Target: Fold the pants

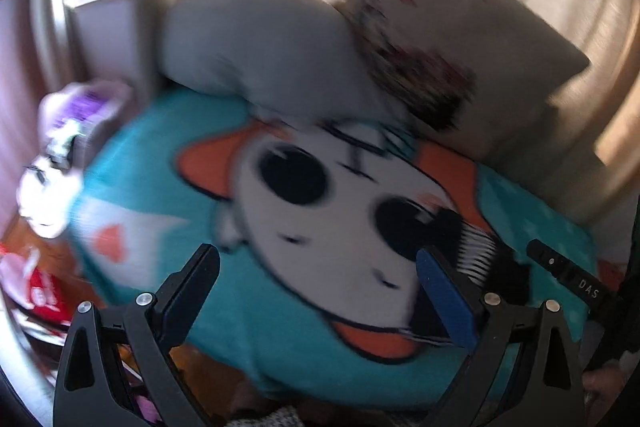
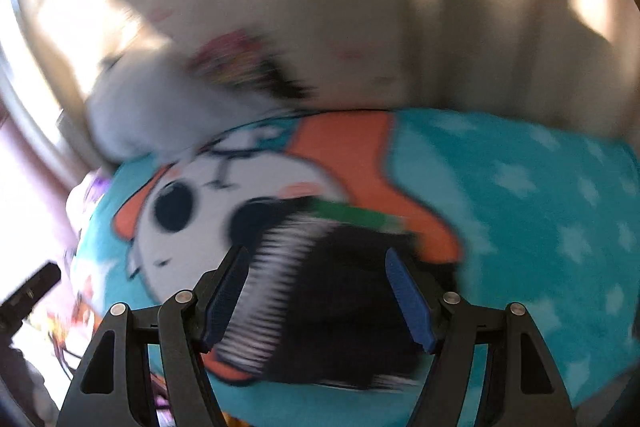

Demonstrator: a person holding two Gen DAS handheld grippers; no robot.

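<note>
Over the blanket (image 2: 520, 195), right tool (image 2: 318, 297) hangs with jaws apart above the dark pants (image 2: 340, 307), which lie bunched on the blanket's cartoon face. Left tool (image 1: 318, 287), jaws wide and empty, sits beside them, probably ready to spread them.

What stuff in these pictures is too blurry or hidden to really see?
- Black pants: right wrist view, smeared by motion blur; folds unreadable, lower edge behind the right gripper.
- Same pants: left wrist view, mostly hidden behind one finger of the left gripper.
- Patterned pillow: print blurred.
- Clutter beside the blanket: blurred, cut by the edge.
</note>
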